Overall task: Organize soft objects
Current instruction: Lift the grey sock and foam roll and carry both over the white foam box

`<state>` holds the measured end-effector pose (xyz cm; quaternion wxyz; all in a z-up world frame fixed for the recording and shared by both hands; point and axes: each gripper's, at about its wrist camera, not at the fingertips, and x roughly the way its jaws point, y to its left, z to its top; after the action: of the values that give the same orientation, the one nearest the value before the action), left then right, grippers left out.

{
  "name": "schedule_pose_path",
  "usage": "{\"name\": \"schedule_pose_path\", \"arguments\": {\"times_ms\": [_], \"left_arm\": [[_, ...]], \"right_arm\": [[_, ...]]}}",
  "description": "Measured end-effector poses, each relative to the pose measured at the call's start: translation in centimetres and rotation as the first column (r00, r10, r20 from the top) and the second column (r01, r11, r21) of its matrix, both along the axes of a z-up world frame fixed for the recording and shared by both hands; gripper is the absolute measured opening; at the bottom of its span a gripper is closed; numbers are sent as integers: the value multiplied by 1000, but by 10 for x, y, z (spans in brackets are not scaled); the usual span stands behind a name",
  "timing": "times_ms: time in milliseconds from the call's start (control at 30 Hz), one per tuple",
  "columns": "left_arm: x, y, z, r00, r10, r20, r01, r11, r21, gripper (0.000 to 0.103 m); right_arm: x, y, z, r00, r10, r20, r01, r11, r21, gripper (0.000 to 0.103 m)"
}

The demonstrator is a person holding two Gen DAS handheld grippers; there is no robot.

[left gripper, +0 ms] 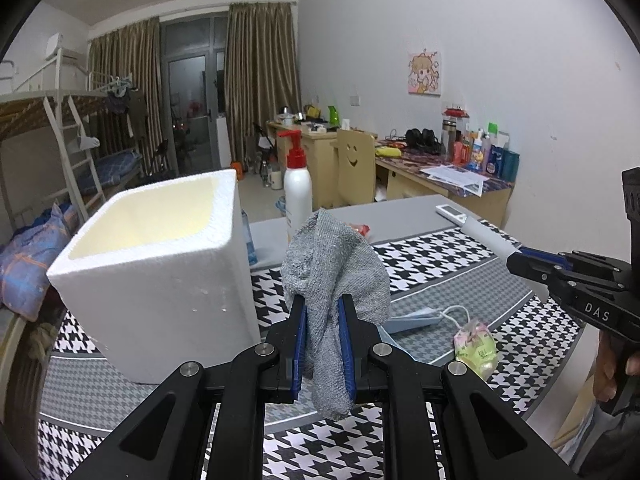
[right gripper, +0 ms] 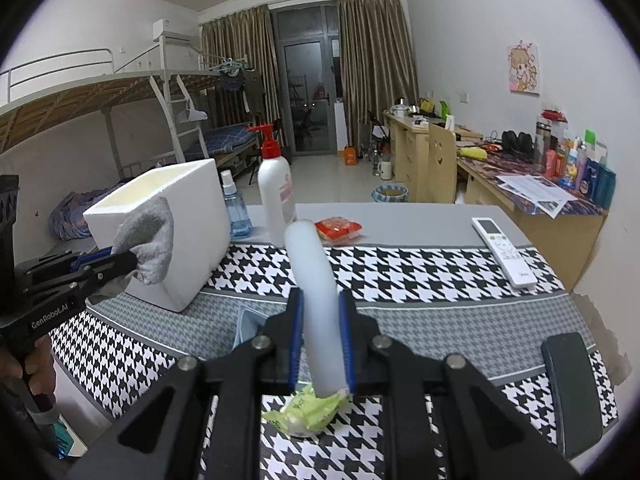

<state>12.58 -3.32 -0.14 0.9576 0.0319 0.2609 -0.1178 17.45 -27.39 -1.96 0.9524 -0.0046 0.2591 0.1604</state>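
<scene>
This is a shared dormitory room, lived in and cluttered. A metal bunk bed (right gripper: 120, 96) with a ladder (right gripper: 184, 120) lines one wall, with bedding (right gripper: 228, 138) on the lower bunk and clothes (right gripper: 240, 80) hanging from the frame. Brown curtains (right gripper: 372, 60) flank a glass balcony door (right gripper: 308, 96) at the far end. Along the other wall run wooden desks (right gripper: 532, 208) loaded with bottles, toiletries (right gripper: 576, 164), papers (right gripper: 536, 192) and headphones (right gripper: 516, 140), with a wooden chair (left gripper: 354, 164) pushed in. A cartoon picture (left gripper: 424, 73) hangs on the white wall, and an air conditioner (right gripper: 176, 30) sits high above the bed.
</scene>
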Motion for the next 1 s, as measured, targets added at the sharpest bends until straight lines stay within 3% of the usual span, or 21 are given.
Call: {"name": "schedule_pose_path", "arguments": {"times_ms": [1000], "left_arm": [[-2,26,48,993,30,116,-30,1000,-2,17]], "right_arm": [[10,34,38,991,91,100,-92,996,4,21]]}}
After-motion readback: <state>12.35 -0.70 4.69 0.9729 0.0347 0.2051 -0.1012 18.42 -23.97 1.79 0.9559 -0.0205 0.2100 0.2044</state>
